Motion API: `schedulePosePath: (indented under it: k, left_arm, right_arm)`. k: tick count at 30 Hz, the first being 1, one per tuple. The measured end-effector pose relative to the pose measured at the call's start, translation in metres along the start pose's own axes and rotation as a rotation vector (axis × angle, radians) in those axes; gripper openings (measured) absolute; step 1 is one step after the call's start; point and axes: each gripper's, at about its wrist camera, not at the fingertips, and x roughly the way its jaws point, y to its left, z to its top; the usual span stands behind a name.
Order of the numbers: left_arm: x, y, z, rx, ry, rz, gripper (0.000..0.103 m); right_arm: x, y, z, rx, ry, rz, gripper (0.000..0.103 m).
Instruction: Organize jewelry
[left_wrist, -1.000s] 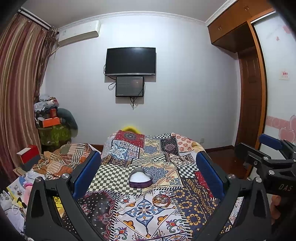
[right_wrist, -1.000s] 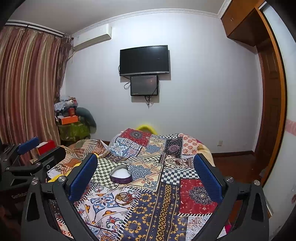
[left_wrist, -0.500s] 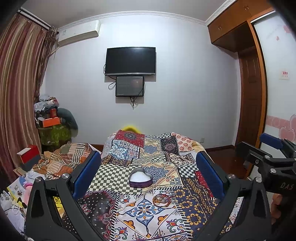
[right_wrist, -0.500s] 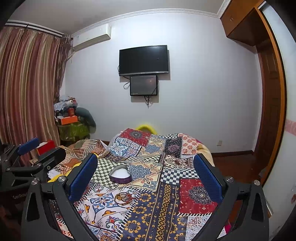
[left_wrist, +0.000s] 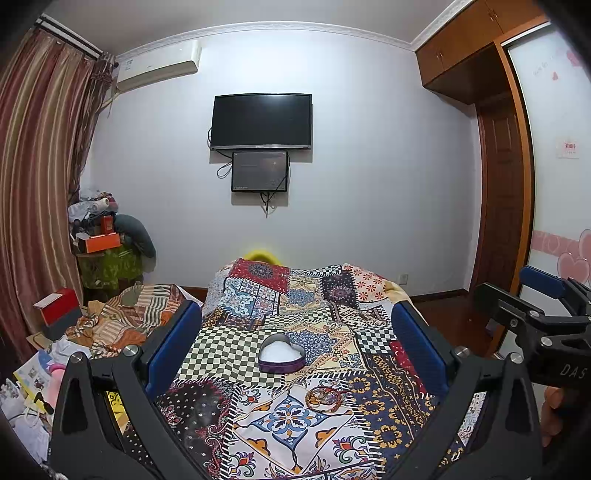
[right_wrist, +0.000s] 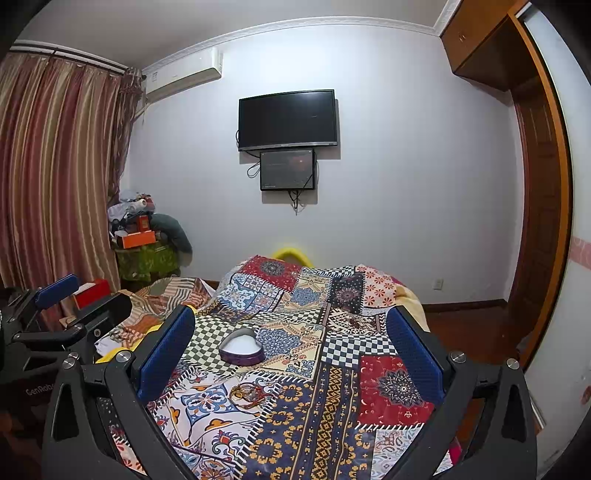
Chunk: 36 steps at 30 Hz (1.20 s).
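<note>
A heart-shaped purple jewelry box (left_wrist: 282, 353) with a white lining sits open on the patchwork bedspread (left_wrist: 288, 295). A small heap of gold and red jewelry (left_wrist: 327, 396) lies just in front of it, to its right. The box (right_wrist: 242, 348) and the jewelry (right_wrist: 248, 392) also show in the right wrist view. My left gripper (left_wrist: 295, 343) is open and empty, held above the bed, short of the box. My right gripper (right_wrist: 291, 350) is open and empty, to the right of the left one, with the box near its left finger (right_wrist: 166, 350).
The right gripper (left_wrist: 546, 317) shows at the right edge of the left wrist view; the left gripper (right_wrist: 55, 314) shows at the left edge of the right wrist view. Clutter and a red box (left_wrist: 57, 304) lie left of the bed. A wooden door (left_wrist: 498, 206) stands at the right.
</note>
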Motion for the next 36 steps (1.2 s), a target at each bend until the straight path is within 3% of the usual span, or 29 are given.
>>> schedulePosePath:
  k: [22,29,36]
  left_arm:
    - [0.029,0.01,-0.015,-0.021,0.056,0.006,0.103]
    - [0.064,0.019,-0.028,-0.046,0.133,0.011,0.103]
    - [0.115,0.039,-0.057,-0.097,0.284,0.013,0.103]
  right_arm:
    - [0.019,0.001,-0.007,0.007,0.05,0.002,0.103]
    - [0.048,-0.004,-0.021,0.02,0.12,-0.004,0.103]
    - [0.09,-0.016,-0.045,0.039,0.247,-0.028,0.103]
